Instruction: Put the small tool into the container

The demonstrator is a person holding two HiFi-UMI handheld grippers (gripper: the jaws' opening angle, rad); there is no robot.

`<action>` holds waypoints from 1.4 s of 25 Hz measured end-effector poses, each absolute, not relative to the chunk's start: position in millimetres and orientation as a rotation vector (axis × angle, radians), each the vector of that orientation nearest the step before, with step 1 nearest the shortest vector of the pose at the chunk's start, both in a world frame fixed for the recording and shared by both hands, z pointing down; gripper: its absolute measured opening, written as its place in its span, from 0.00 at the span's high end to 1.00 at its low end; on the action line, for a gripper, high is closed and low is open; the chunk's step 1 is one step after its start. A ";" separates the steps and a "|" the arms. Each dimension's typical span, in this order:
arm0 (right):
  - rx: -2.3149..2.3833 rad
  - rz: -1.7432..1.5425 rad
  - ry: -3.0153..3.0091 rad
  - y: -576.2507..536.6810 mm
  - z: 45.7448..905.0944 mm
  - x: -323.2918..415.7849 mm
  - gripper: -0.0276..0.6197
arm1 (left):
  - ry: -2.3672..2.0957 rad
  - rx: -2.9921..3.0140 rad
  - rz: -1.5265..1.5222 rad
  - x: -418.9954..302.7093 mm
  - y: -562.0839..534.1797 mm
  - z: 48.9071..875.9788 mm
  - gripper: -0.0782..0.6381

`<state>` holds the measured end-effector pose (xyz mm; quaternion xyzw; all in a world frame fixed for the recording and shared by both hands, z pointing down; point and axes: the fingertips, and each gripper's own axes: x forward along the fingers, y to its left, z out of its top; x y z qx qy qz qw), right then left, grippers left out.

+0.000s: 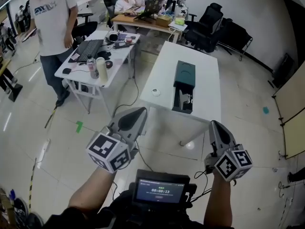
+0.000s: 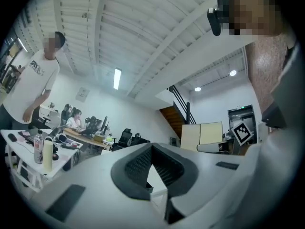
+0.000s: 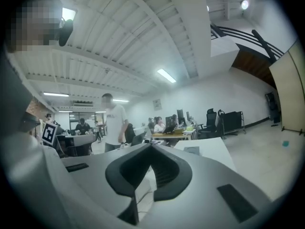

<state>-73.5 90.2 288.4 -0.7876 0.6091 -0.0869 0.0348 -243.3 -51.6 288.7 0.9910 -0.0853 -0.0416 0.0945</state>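
Observation:
A dark green container [image 1: 184, 73] lies open on the white table [image 1: 164, 66] ahead. Its lower half [image 1: 183, 101] holds a small metallic item. A small white round item [image 1: 156, 91] sits on the table to the container's left. My left gripper [image 1: 142, 110] is raised over the floor short of the table, its jaws together and empty. My right gripper [image 1: 213, 123] is held up the same way at the right, shut on nothing. In the left gripper view the left gripper [image 2: 151, 146] has its pads meeting at the tip. In the right gripper view the right gripper [image 3: 151, 146] does too, with the container [image 3: 192, 150] far ahead.
A person in a white T-shirt [image 1: 51, 13] stands at the left beside a second desk [image 1: 90, 66] with a keyboard and bottles. People sit at a far desk [image 1: 143, 20]. Office chairs [image 1: 207, 25] stand behind the table. Cables run over the floor [image 1: 126, 99]. A small screen [image 1: 159, 191] hangs below me.

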 end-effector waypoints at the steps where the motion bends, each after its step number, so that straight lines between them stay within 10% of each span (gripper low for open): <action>1: -2.438 -0.253 1.868 99.8 284.7 -78.5 0.95 | -0.234 2.943 -0.130 -247.2 -42.8 284.7 0.87; 35: -2.389 -0.174 1.884 252.4 233.0 -55.0 0.95 | -0.179 2.985 0.000 -182.1 121.7 259.7 0.87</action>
